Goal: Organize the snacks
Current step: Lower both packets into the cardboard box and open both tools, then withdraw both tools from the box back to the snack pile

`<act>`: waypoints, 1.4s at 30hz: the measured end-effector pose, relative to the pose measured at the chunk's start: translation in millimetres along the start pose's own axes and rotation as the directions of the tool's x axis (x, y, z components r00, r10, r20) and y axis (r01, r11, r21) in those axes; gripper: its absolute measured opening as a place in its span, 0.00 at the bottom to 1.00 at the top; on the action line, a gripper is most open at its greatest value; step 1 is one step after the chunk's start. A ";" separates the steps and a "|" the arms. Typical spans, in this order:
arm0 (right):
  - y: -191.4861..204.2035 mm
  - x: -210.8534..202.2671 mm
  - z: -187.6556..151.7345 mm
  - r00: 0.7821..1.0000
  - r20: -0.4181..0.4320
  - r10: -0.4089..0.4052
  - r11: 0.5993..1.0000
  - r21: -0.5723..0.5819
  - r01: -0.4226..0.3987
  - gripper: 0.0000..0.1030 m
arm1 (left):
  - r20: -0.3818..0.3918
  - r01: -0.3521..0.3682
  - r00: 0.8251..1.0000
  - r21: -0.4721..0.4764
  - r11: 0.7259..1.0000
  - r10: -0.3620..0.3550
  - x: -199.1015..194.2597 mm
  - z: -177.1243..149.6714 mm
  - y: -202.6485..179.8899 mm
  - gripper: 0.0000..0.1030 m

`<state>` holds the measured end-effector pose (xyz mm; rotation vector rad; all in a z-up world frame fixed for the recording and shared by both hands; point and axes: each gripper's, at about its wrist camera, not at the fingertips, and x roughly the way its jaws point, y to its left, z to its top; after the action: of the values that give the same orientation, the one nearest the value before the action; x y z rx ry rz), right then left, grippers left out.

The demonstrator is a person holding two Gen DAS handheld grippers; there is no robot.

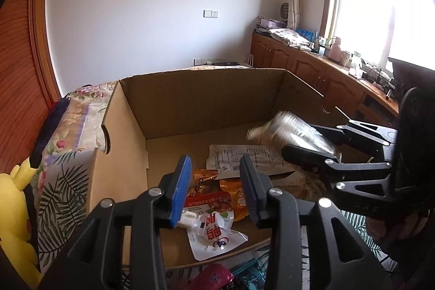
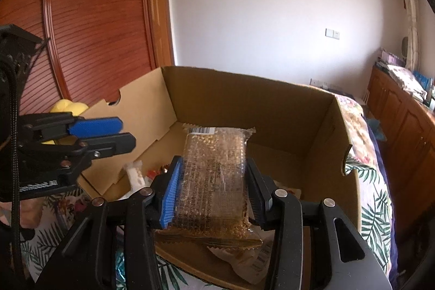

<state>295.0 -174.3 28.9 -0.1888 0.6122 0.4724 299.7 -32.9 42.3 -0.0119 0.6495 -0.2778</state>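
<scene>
Right gripper (image 2: 210,192) clamps snack pack (image 2: 214,181) above box (image 2: 272,105); left gripper (image 1: 214,189) open, empty. Risk: slick wrapper slipping, dropping outside box.

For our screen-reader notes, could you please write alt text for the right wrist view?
The right tongs grip a clear plastic packet of golden puffed-grain snack above an open brown cardboard box on a floral bedspread. The left tongs hover at left, empty.
</scene>
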 end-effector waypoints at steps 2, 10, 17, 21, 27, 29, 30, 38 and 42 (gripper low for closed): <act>-0.3 -0.8 -0.2 1.000 -0.002 -0.004 1.000 0.003 0.004 0.45 | 0.000 -0.007 1.000 0.003 1.000 0.007 -2.9 -0.5 -0.9 0.40; 8.4 -19.3 -1.4 1.000 0.010 -0.027 1.000 0.000 0.027 0.50 | 0.007 -0.034 0.999 0.007 0.999 0.034 -22.9 -9.2 -1.9 0.47; 23.8 -50.2 -3.7 0.999 0.039 -0.026 1.000 -0.004 0.026 0.51 | 0.016 -0.031 0.999 0.011 0.999 0.031 -48.2 -22.8 -9.1 0.48; 35.1 -70.9 -10.6 0.998 0.056 -0.018 1.000 -0.007 0.018 0.51 | 0.022 -0.037 0.999 0.022 0.999 0.037 -64.8 -32.2 -12.9 0.48; 48.6 -90.0 -30.8 0.998 0.055 0.002 1.000 0.014 -0.003 0.52 | 0.017 -0.035 0.999 0.012 0.999 0.034 -82.9 -55.2 -17.1 0.53; 52.9 -92.7 -38.8 0.999 0.048 0.006 1.000 0.017 -0.006 0.52 | 0.006 -0.031 0.999 0.007 0.999 0.031 -85.5 -66.0 -18.1 0.55; 56.0 -92.5 -45.4 0.999 0.039 0.005 1.000 0.017 -0.006 0.52 | -0.001 -0.030 1.000 0.005 1.000 0.030 -86.2 -72.3 -18.4 0.57; 65.8 -82.1 -90.1 1.000 -0.016 0.017 0.998 0.058 -0.016 0.52 | -0.035 -0.040 0.999 -0.029 0.999 0.039 -81.7 -116.7 -15.0 0.65; 67.2 -68.7 -107.3 0.997 -0.064 0.033 0.996 0.079 -0.028 0.52 | -0.066 -0.050 0.997 -0.054 0.997 0.047 -73.8 -132.6 -7.9 0.65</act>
<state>159.2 -173.6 -19.1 -0.1211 0.6974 0.4726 162.3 -11.4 -18.8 -0.0407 0.7204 -0.2140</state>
